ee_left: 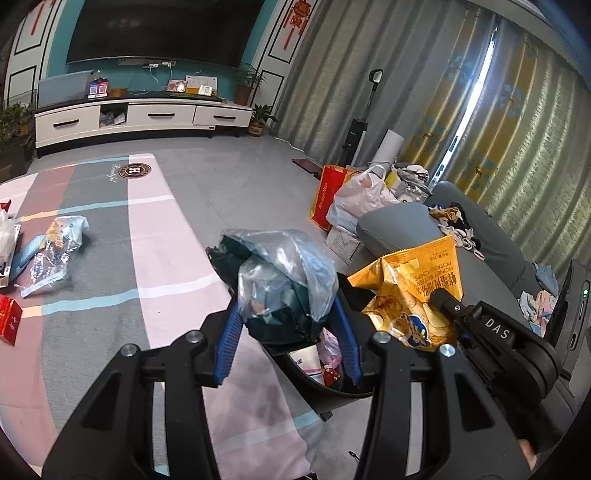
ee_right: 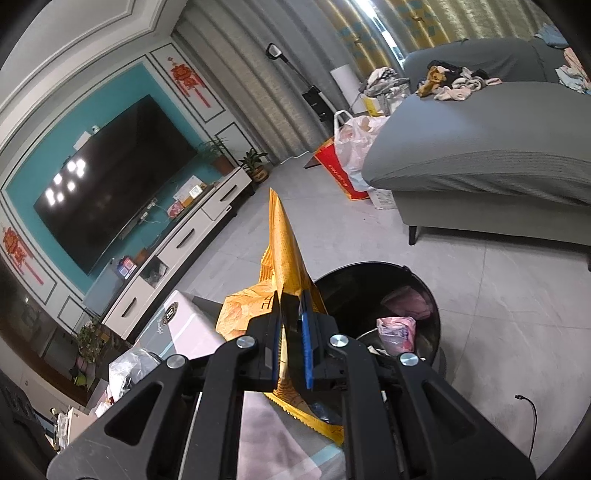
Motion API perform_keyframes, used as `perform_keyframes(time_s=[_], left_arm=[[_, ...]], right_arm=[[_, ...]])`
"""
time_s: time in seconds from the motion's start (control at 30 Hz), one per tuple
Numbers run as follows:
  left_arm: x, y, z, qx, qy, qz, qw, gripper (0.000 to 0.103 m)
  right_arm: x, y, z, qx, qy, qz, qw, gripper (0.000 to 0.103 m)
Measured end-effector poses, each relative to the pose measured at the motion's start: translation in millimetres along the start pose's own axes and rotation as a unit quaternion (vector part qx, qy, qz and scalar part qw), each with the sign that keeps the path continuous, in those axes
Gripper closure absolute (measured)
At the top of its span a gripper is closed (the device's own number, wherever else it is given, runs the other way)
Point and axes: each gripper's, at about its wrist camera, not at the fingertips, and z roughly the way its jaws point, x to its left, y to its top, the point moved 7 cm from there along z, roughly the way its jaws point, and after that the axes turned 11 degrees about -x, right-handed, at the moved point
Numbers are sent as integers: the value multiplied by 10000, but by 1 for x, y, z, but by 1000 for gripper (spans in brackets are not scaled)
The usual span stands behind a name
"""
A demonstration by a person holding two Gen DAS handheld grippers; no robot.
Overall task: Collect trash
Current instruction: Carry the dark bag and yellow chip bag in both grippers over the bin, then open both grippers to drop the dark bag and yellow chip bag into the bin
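Both grippers are carrying trash over the black bin [ee_right: 402,275]: left gripper [ee_left: 288,314] is clamping a crumpled plastic bundle [ee_left: 280,273], right gripper [ee_right: 291,332] is pinching the yellow chip bag [ee_right: 284,251] at three o'clock of the bundle, likely for dropping.

A: What is seen at the far wall?
B: A dark television [ee_left: 162,31] is mounted on a teal panel, above a white cabinet [ee_left: 142,116]. Potted plants [ee_left: 245,83] are placed at its right end.

A: And to the right?
B: A grey sofa [ee_right: 491,155] is strewn with clothes [ee_right: 456,83]. Striped curtains [ee_left: 491,107] are hung behind it, and a red paper bag [ee_left: 327,194] is stood on the floor beside it. A striped rug [ee_left: 147,240] is laid on the left.
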Motion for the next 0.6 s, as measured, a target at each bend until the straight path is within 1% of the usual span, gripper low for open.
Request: perform_keyframes(time_s=[0.3, 0.6], left_arm=[[-14, -5, 10, 87, -79, 100, 9999, 55], [-30, -15, 32, 301, -179, 229, 9991, 55]], right_arm=[[-19, 1, 5, 35, -168, 158, 9997, 92], [-40, -1, 13, 129, -371, 389, 9985, 92]])
